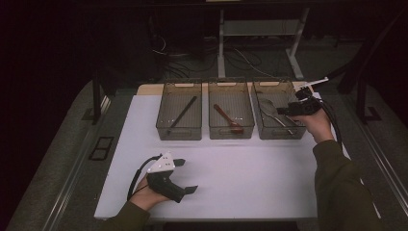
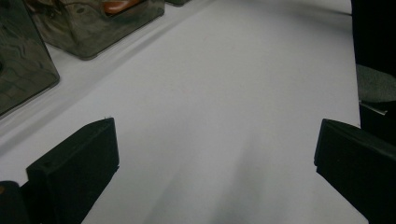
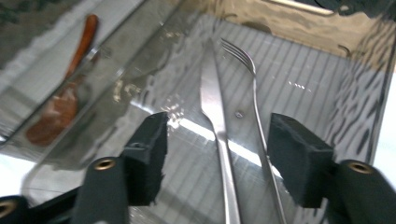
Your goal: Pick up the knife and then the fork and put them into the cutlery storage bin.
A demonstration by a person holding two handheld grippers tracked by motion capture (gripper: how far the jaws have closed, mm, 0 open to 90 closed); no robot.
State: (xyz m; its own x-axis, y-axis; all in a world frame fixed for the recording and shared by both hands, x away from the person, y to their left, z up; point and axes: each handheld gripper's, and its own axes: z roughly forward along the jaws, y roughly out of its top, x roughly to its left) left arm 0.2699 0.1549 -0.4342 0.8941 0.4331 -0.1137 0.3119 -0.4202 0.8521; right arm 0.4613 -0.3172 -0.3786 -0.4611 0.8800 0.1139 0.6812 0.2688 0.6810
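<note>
A white table [image 1: 231,173] carries three clear plastic bins in a row along its far edge. The left bin [image 1: 179,111] holds a long dark utensil [image 1: 184,113] lying on a diagonal. The middle bin [image 1: 230,110] holds a reddish-brown wooden spoon [image 1: 228,119]. The right bin [image 1: 279,111] holds a metal knife [image 3: 215,112] and a metal fork [image 3: 254,98], which lie side by side on its ribbed floor, the knife on the side nearer the spoon.

The right gripper [image 3: 217,161] is held in the person's right hand over the right bin, pointing down into it. Its jaws stand apart, one on each side of the knife and fork, which run between them in the right gripper view. The pads do not press on either piece.

The left gripper [image 1: 185,176] is held in the person's left hand low over the near left part of the table, well apart from the bins. Its jaws stand wide, with only bare white table between them in the left gripper view. Cables trail from both grippers.
</note>
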